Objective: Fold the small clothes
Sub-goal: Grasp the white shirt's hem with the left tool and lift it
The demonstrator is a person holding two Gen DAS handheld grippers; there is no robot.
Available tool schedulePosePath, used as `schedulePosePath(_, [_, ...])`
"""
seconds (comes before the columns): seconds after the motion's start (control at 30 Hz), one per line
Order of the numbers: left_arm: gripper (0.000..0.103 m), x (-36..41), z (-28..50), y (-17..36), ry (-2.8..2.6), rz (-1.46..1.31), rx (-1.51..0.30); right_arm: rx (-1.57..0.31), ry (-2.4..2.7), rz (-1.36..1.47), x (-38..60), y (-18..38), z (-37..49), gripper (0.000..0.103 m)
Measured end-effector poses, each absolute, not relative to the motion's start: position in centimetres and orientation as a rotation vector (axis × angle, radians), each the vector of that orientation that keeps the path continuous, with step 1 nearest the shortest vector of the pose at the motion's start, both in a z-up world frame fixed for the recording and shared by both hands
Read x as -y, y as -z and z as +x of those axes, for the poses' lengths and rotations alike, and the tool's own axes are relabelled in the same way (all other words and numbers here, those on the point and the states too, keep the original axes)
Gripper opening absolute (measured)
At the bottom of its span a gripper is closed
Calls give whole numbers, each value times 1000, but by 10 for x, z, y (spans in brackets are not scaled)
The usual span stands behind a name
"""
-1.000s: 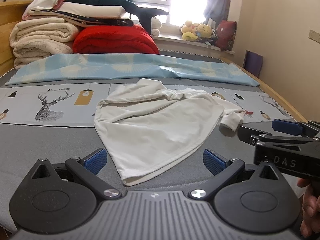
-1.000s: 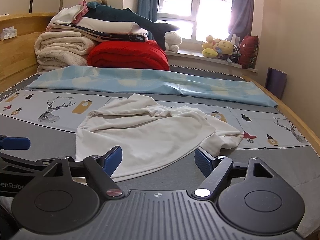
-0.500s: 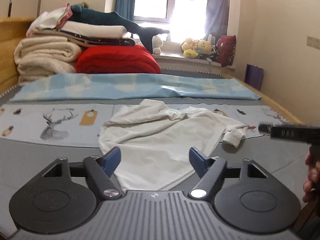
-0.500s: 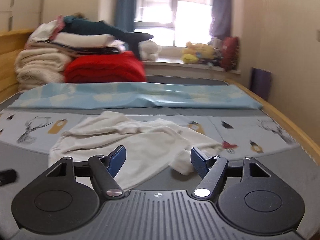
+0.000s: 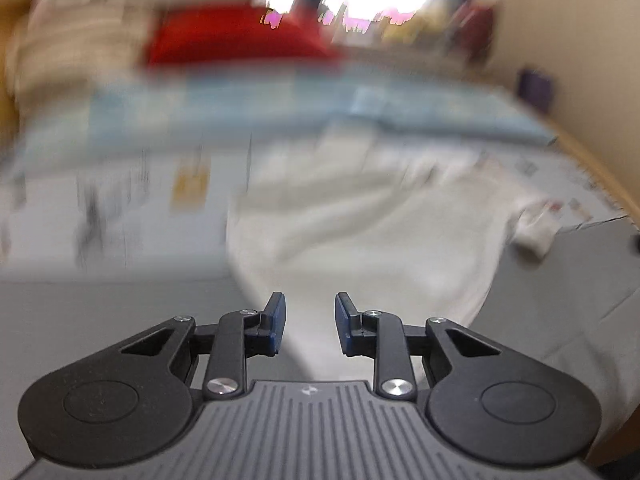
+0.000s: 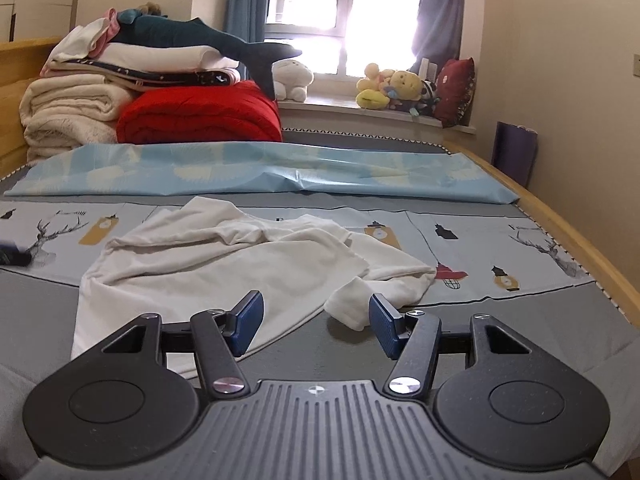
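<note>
A crumpled white small garment (image 6: 224, 268) lies on the grey printed bed cover (image 6: 520, 320). In the blurred left wrist view the same white garment (image 5: 360, 248) fills the middle. My left gripper (image 5: 310, 320) hangs over its near hem, its jaws closing, a clear gap between the blue pads and cloth showing in that gap. My right gripper (image 6: 316, 324) sits low at the garment's near right side with the sleeve cuff (image 6: 348, 312) between its fingers. Its jaws are closing too, and the pads do not touch the cuff.
Folded blankets (image 6: 68, 116), a red quilt (image 6: 200, 116) and a plush shark (image 6: 208, 36) are stacked at the bed's far left. A light-blue sheet (image 6: 260, 168) lies across behind the garment. A wooden bed rail (image 6: 580, 248) runs along the right, and soft toys (image 6: 396, 88) line the windowsill.
The left gripper has swung fast down to the garment's near hem and its jaws have narrowed a lot. The right gripper has shifted to the sleeve cuff and narrowed slightly.
</note>
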State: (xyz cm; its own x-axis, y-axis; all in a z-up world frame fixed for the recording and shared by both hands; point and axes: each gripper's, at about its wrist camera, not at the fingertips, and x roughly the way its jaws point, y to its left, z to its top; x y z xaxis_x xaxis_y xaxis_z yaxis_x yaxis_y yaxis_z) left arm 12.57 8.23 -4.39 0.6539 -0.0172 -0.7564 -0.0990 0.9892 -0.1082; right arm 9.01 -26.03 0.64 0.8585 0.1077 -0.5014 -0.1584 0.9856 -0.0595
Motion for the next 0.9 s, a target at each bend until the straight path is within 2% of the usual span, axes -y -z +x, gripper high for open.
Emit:
schedulePosePath(0.07, [30, -100, 137, 57, -44, -297, -901, -527, -142, -98, 263, -6, 92, 60])
schedulePosePath(0.27, [31, -111, 158, 102, -65, -463, -1083, -572, -126, -59, 277, -2, 100, 60])
schedulePosePath(0.4, [31, -98, 161, 121, -93, -362, -1205, -593, -133, -55, 283, 0, 100, 60])
schedulePosePath(0.47, [20, -93, 159, 125, -88, -328, -1215, -603, -133, -50, 287, 1, 100, 59])
schedulePosePath(0.5, [2, -94, 158, 122, -68, -334, -1191, -607, -129, -46, 289, 1, 100, 58])
schedulePosePath(0.57, [2, -91, 152, 114, -56, -304, -1155, -615, -122, -40, 292, 2, 100, 49])
schedulePosePath(0.63, [1, -91, 143, 104, -25, -276, -1134, -624, -111, -37, 296, 3, 100, 33])
schedulePosePath(0.7, [1, -92, 130, 92, 7, -234, -1109, -628, -98, -28, 299, 3, 99, 22])
schedulePosePath(0.9, [1, -107, 93, 79, -36, 23, -1139, -655, -63, 21, 305, 6, 101, 20])
